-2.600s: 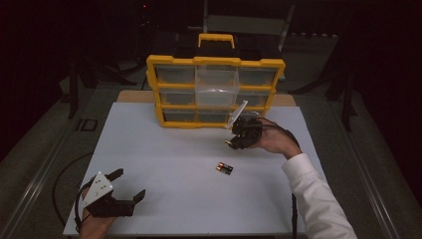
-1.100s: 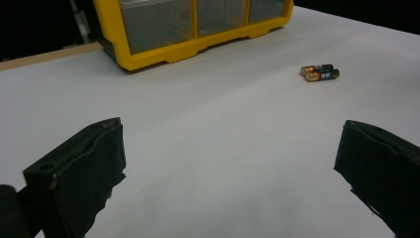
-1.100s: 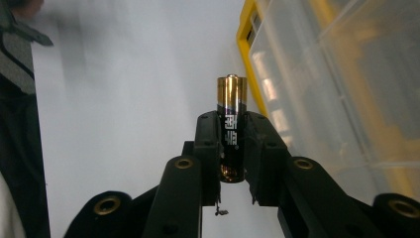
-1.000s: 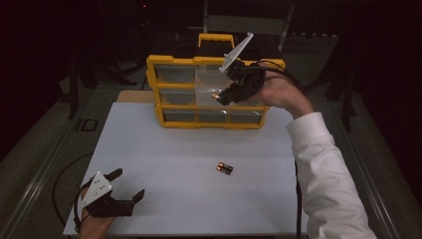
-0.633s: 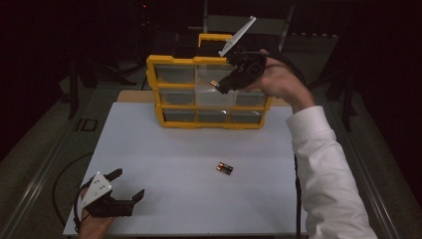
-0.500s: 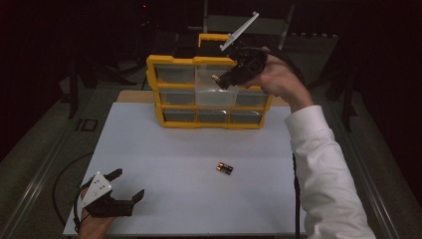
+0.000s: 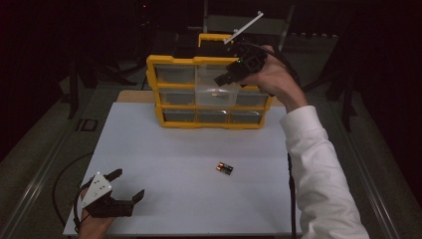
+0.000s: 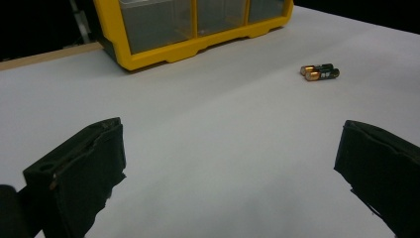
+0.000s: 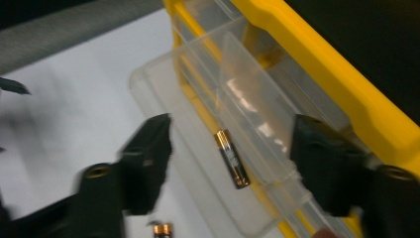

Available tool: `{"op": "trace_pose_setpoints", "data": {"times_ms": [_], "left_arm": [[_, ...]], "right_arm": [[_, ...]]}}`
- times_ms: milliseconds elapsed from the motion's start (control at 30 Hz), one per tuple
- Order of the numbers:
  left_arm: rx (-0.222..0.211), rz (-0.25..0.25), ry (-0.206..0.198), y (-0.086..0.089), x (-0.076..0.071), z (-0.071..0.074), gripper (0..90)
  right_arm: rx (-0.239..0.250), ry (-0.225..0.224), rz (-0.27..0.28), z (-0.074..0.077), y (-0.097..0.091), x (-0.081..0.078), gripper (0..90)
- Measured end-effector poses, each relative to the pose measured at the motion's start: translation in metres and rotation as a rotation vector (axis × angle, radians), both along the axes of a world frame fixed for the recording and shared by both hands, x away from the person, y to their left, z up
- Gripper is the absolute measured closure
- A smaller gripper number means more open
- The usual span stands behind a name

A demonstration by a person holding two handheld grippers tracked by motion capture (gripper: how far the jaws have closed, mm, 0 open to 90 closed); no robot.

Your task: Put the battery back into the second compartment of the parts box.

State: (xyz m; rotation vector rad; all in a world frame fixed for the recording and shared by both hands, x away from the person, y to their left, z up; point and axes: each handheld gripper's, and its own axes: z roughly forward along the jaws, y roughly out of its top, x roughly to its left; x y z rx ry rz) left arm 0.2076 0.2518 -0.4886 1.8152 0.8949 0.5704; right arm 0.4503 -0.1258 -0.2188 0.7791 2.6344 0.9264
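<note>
the right gripper [image 7: 222, 79] is held high over the yellow organizer [image 7: 209, 92], which stands at the far edge of the white worktop [image 7: 164, 164]. its jaws are spread wide and carry nothing. in the right gripper view one battery [image 9: 232, 158] is seen between the jaws but free of them, lying inside the pulled-out clear drawer [image 9: 208, 144]; this is judged to be a release directly above the drawer, so that the cell lands within its walls rather than on the worktop. the drawer is left drawn out from the middle of the organizer, presumably so that more can be dropped in.

two further batteries [image 7: 225, 168] lie side by side, touching, near the middle of the worktop toward its right edge; they are seen again in the left gripper view [image 8: 320, 72]. it is judged that they are next to be collected.

the left gripper [image 7: 124, 186] is rested at the near left corner of the worktop, jaws wide and empty, apparently parked out of the way.
</note>
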Motion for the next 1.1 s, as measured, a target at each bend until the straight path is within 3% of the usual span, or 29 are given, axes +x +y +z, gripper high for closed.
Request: {"op": "trace_pose_setpoints", "data": {"times_ms": [33,167,600,1100], "left_arm": [[-0.002,0.001,0.001,0.0,0.0,0.0,0.1],[0.0,0.0,0.001,0.0,0.0,0.0,0.1],[0.004,-0.001,0.001,-0.001,0.0,0.0,0.1],[-0.002,0.0,0.0,-0.001,0.0,0.0,0.1]], "right_arm": [[-0.022,-0.008,-0.01,-0.001,-0.002,-0.001,22.1],[-0.018,-0.024,-0.021,-0.001,-0.006,-0.005,15.1],[-0.062,-0.019,-0.019,-0.012,-0.029,-0.018,12.8],[-0.095,0.011,0.007,-0.054,-0.047,-0.032,13.1]]}}
